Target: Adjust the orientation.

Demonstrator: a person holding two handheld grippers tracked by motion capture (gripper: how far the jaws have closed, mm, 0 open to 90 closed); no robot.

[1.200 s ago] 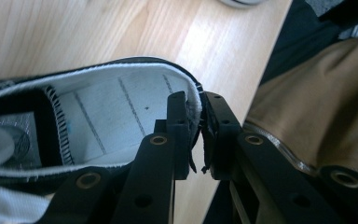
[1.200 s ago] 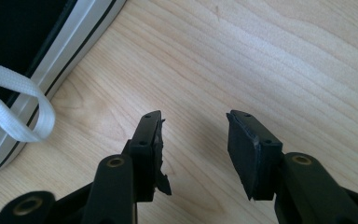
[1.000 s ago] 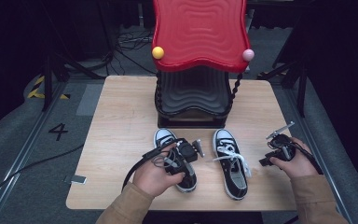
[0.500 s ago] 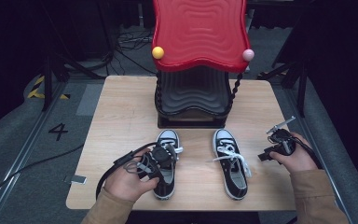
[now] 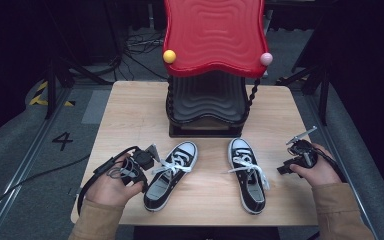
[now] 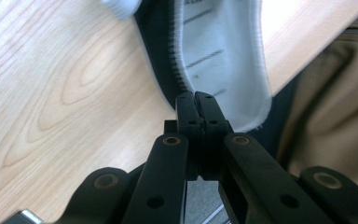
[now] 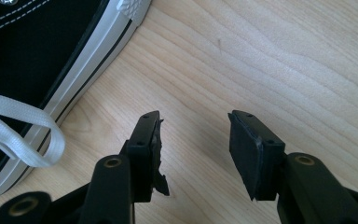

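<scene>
Two black low-top sneakers with white laces lie on the wooden table [image 5: 130, 115]. The left shoe [image 5: 172, 170] points up and right, the right shoe [image 5: 248, 175] points away from me. My left gripper [image 5: 149, 172] sits at the left shoe's side. In the left gripper view it [image 6: 196, 99] is shut on the rim of that shoe [image 6: 223, 51], beside the pale insole. My right gripper [image 5: 282, 169] rests on the table to the right of the right shoe. It [image 7: 193, 135] stands open over bare wood, with the shoe's sole edge [image 7: 93, 51] and a lace loop [image 7: 28, 123] to its left.
A tall stand with a wavy red top [image 5: 212, 35] and a black ribbed base [image 5: 207, 100] stands at the table's back middle, just behind the shoes. A yellow ball [image 5: 169, 56] and a pink ball [image 5: 265, 58] hang at its corners. Dark floor and cables surround the table.
The left gripper has pulled the left shoe leftward and turned its heel toward the table's front left. The right gripper has edged slightly right, away from the right shoe.
</scene>
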